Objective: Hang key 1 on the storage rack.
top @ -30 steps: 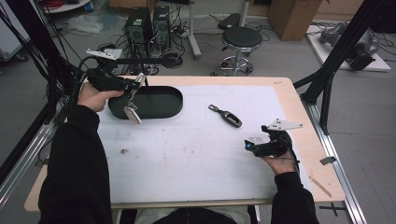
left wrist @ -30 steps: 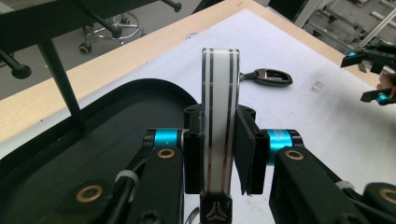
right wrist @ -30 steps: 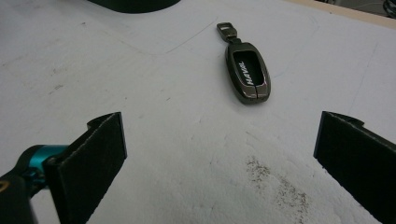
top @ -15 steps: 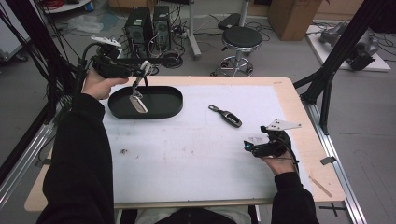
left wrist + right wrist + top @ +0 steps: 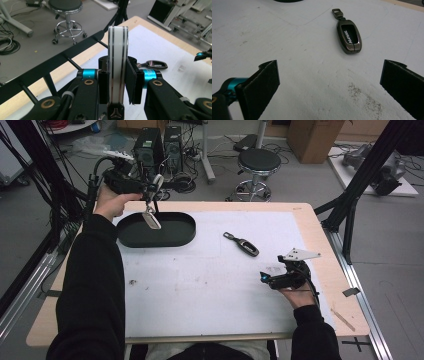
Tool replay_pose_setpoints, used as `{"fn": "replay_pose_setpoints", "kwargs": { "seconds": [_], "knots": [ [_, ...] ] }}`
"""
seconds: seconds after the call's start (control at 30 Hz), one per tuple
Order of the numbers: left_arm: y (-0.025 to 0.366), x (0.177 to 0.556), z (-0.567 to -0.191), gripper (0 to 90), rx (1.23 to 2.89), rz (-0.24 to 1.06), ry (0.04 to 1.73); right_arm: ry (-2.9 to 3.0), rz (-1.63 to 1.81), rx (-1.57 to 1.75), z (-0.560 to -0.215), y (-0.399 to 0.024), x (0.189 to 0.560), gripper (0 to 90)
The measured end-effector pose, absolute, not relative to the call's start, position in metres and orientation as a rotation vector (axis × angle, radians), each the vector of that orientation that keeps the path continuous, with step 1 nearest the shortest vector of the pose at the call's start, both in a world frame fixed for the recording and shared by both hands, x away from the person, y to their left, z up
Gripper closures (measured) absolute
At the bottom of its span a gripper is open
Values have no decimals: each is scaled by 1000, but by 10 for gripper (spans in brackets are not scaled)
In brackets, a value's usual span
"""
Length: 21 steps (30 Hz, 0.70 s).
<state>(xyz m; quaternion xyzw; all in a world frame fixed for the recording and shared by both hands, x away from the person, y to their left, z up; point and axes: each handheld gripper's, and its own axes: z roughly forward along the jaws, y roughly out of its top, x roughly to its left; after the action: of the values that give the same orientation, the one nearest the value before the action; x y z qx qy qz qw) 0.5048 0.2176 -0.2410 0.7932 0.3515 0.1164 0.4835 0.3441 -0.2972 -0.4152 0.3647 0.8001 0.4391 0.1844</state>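
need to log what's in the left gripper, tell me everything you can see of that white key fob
The white key fob is a slim, flat, glossy piece, plastic by its look, white with dark and silvery stripes running along its edge and a dark end bearing a small emblem. The left gripper is shut on it, black pads pressing both flat faces. In the high view it hangs tilted below the jaws, above the far-left part of the black oval tray, apparently clear of it.

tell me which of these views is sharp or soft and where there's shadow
High view: soft and grainy, white key fob small in the left gripper. Left gripper view: sharp on that fob, floor behind softer. Right gripper view: dark key fob crisp, right gripper's pads slightly blurred, faint shadow below.
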Motion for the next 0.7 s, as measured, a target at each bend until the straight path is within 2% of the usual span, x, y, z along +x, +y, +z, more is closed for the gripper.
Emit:
{"fn": "replay_pose_setpoints", "kwargs": {
  "seconds": [0.23, 0.47, 0.7],
  "knots": [
    [212, 518, -233, 747, 1928, 303, 837, 2260, 1235, 1031, -416, -298, 345, 15],
    [202, 526, -220, 747, 1906, 406, 794, 2266, 1228, 1020, -415, -297, 344, 15],
    [195, 536, -219, 747, 1902, 434, 790, 2266, 1225, 1022, -415, -297, 342, 15]
  ]
}}
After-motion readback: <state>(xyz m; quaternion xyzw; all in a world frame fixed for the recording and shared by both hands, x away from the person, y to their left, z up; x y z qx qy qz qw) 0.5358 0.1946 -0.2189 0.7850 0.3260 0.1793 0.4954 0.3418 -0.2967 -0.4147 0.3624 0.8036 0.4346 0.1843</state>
